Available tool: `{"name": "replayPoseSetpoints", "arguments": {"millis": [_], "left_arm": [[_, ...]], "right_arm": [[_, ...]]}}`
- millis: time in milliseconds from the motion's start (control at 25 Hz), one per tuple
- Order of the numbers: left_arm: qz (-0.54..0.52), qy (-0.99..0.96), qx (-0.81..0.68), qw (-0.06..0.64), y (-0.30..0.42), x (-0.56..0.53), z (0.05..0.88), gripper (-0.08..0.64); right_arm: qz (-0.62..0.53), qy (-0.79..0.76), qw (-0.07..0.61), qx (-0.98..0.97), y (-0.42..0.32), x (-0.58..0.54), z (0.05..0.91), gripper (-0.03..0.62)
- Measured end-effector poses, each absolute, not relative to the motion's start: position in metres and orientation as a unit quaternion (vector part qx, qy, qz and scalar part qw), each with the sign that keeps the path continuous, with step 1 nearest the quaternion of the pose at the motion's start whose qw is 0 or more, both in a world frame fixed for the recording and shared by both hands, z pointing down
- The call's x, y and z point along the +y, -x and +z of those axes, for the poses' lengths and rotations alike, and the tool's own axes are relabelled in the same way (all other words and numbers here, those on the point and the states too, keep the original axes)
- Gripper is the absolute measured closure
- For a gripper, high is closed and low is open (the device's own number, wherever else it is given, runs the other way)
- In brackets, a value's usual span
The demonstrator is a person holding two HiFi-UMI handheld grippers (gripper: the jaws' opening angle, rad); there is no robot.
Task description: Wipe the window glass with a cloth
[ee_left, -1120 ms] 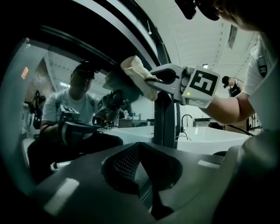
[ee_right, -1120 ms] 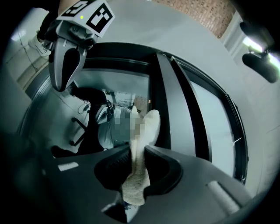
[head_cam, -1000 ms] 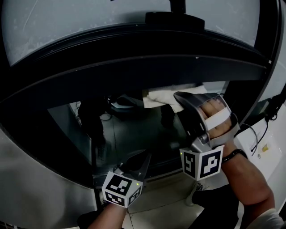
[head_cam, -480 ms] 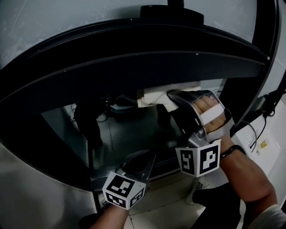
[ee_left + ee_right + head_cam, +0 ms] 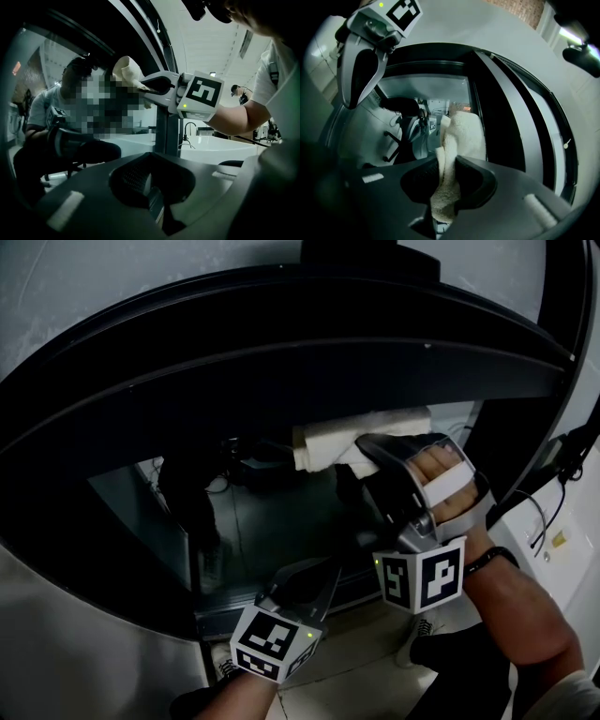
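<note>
Tightly, right gripper (image 5: pixel 446 185) jaws clamp the cloth (image 5: pixel 463 133); left gripper (image 5: pixel 151 187) jaws closed.

A pale tiled floor (image 5: pixel 361 664) carries a person's laced shoe (image 5: pixel 421 626) standing on it.

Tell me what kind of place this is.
Probably an indoor workroom or lab: a dark-framed window glass, a white counter with a faucet, and a wheeled office chair.

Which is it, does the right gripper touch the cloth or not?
Touching. The right gripper view shows the cloth pinched between the right gripper's jaws.
</note>
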State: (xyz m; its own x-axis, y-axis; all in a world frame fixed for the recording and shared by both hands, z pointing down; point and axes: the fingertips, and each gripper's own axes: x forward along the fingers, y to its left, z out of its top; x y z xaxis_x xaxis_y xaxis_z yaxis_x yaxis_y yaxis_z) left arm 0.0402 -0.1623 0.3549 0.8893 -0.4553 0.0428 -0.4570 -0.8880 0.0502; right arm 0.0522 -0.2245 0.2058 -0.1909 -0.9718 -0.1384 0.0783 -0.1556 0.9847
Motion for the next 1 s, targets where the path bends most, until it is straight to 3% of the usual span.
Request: {"name": "replayPoseSetpoints", "arguments": {"millis": [280, 1000], "left_arm": [[0.029, -0.969, -0.245, 0.013, -0.04, -0.166, 0.363, 0.543], [0.032, -0.967, -0.251, 0.045, -0.039, -0.175, 0.358, 0.543]], "right_arm": [[-0.599, -0.463, 0.434, -0.488, -0.054, -0.226, 0.213, 0.518], [-0.588, -0.457, 0.433, -0.509, -0.06, -0.231, 0.233, 0.515]]}}
